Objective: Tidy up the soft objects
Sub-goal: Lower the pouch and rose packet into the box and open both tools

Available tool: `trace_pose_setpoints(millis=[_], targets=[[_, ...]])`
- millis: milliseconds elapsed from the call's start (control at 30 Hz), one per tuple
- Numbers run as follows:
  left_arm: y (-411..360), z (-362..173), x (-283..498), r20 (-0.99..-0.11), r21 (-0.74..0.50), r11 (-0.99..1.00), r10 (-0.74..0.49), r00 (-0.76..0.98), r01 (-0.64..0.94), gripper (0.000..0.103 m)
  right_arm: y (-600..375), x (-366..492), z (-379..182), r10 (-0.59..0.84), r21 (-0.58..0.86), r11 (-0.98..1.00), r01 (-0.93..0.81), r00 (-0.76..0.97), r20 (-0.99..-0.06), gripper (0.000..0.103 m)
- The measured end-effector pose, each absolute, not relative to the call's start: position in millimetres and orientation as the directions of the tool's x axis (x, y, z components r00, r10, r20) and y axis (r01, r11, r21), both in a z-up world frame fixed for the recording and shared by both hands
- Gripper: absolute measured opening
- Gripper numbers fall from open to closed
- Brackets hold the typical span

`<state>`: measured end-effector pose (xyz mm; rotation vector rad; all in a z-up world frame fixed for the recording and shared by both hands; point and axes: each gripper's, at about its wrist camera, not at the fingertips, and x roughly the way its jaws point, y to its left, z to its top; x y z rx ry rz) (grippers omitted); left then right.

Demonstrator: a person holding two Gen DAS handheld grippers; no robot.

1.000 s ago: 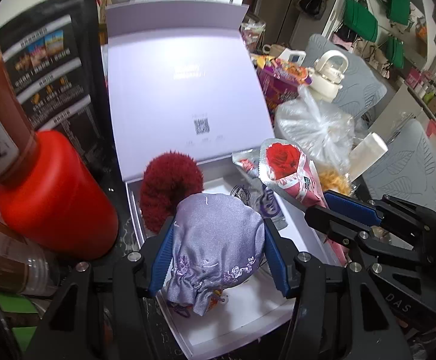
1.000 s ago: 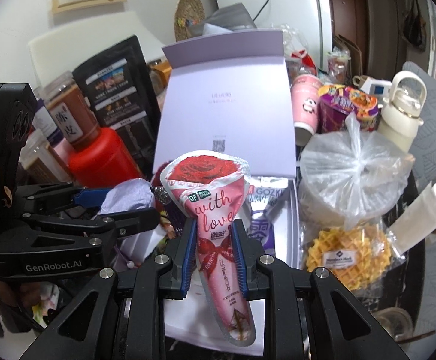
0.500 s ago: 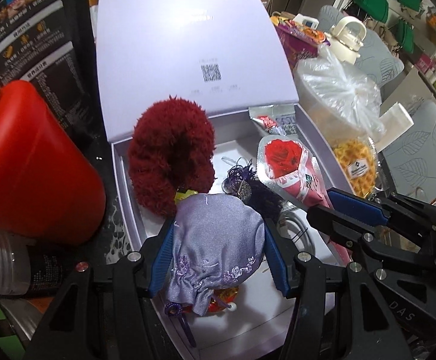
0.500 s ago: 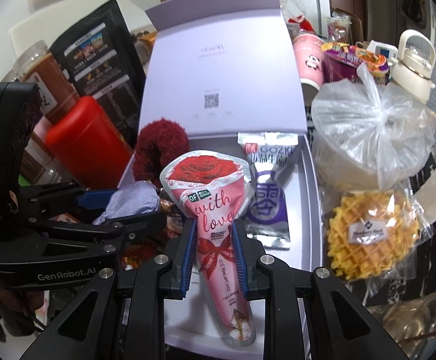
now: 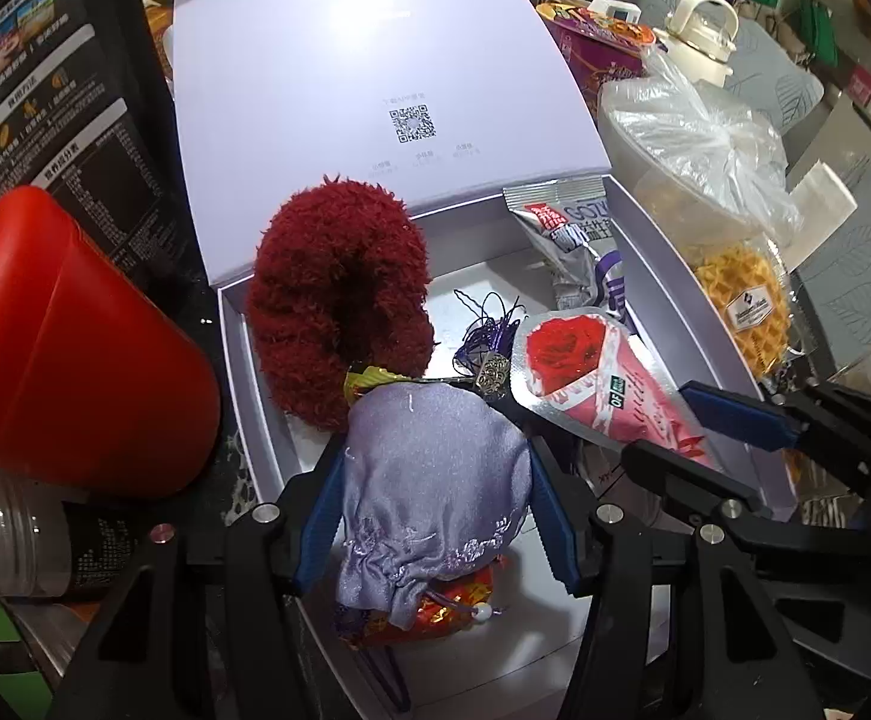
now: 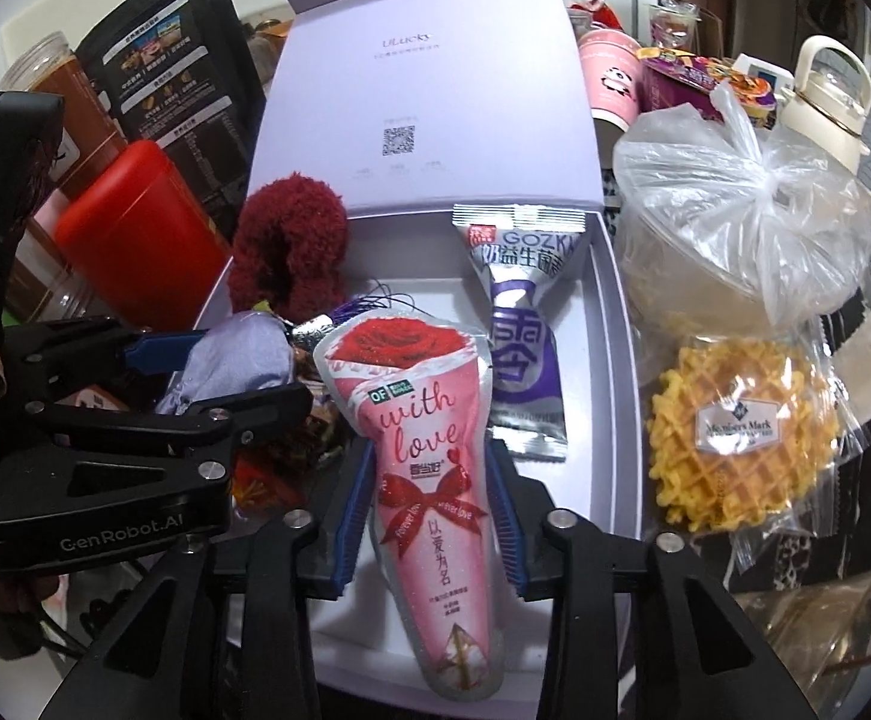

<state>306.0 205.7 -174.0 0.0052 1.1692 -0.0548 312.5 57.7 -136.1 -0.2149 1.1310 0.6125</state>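
Step in hand, as judged: placing two soft items into the box (image 6: pixel 606 324), both now down inside it.

The packet (image 6: pixel 429 450), pink with a rose print, lies lengthwise between the blue pads of the right gripper (image 6: pixel 429 516). Its jaws are opening; a gap shows on each side of the packet, so it is being released near the front middle of the box.

The pouch (image 5: pixel 429 480), lilac satin with a drawstring neck toward the camera, is pinched by the left gripper (image 5: pixel 429 516), both pads pressed into the cloth. It sits on or just over a red-and-gold wrapped item (image 5: pixel 435 624); contact with the floor cannot be told.

From the pouch, a red plush ring (image 5: pixel 333 306) lies at 11 o'clock against the left wall, a tassel (image 5: pixel 483 342) at 1 o'clock, a purple sachet (image 6: pixel 519 324) at 2 o'clock by the back wall.

Next move calls for withdrawing the right gripper clear of the packet, then spreading the left jaws to free the pouch without dragging its cord.
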Motion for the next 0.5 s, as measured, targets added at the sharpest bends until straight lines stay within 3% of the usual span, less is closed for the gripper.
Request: trace_pose_setpoints(millis=[200,333,500], targets=[[194.4,-172.2,308.9,-0.931,0.022,0.998,-0.002,0.365,0.061,0.056,51.8,308.8,-130.7,0.322,0.115,0.824,-0.554,0.293,-0.9,0.042],[192.8,-170.3,315.0,-0.942,0.023,0.998,0.002,0.335,0.059,0.06,46.8,309.1,-123.3,0.312,0.107,0.831,-0.546,0.299,-0.902,0.049],[192.1,-150.4,310.8,-0.928,0.029,0.998,0.009,0.373,0.048,0.065,42.9,309.5,-112.0,0.297,0.091,0.843,-0.531,0.317,-0.901,0.049]])
